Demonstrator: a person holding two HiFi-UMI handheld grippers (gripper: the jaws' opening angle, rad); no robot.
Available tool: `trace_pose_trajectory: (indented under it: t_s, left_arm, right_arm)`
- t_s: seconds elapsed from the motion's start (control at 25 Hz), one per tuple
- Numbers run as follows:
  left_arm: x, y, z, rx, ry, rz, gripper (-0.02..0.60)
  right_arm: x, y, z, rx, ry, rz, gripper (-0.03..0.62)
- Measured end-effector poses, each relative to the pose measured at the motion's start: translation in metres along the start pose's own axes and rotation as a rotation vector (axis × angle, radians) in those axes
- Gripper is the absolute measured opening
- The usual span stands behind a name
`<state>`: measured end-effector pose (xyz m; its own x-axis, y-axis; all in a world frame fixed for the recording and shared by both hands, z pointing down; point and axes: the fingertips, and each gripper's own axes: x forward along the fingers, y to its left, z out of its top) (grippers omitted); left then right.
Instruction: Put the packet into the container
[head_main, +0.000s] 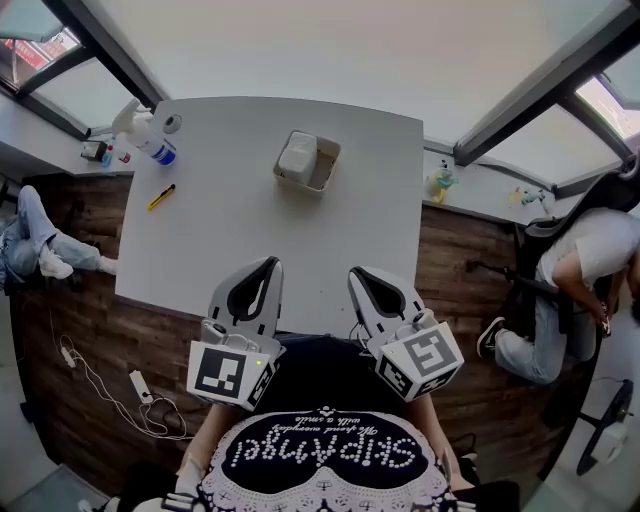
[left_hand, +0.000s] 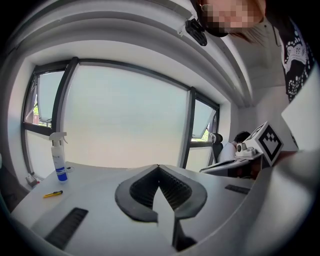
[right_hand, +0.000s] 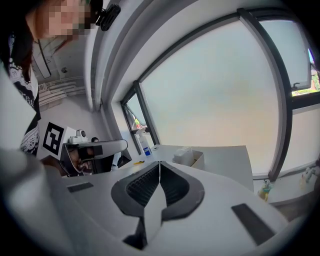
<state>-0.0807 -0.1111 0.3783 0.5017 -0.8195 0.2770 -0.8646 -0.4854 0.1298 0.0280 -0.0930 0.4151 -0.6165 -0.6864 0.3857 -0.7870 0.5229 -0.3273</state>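
Wide windows wrap the room, and the white tabletop (head_main: 230, 240) fills the middle of your view, mostly bare, so nothing blocks a reach across it. You hold your left gripper (head_main: 268, 263) and right gripper (head_main: 358, 272) over its near edge, close to your body and well apart from the work, which reads as a rest pose. Each has its jaws pressed together with nothing between them, as there is nothing to carry. Toward the far side stands the container (head_main: 324, 174), an open tray, and the pale packet (head_main: 297, 155) sits inside it, its top above the rim; the placing looks done. A spray bottle (head_main: 148, 140) and a small yellow cutter (head_main: 161, 196) lie off to the left, out of the way.
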Motion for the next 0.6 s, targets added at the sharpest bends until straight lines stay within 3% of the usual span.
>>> trace_pose_trajectory:
  t_s: [0.6]
  left_arm:
    - [0.011, -0.031, -0.029, -0.022, 0.11, -0.106, 0.009]
  right_arm:
    - [0.001, 0.001, -0.002, -0.003, 0.011, -0.004, 0.015]
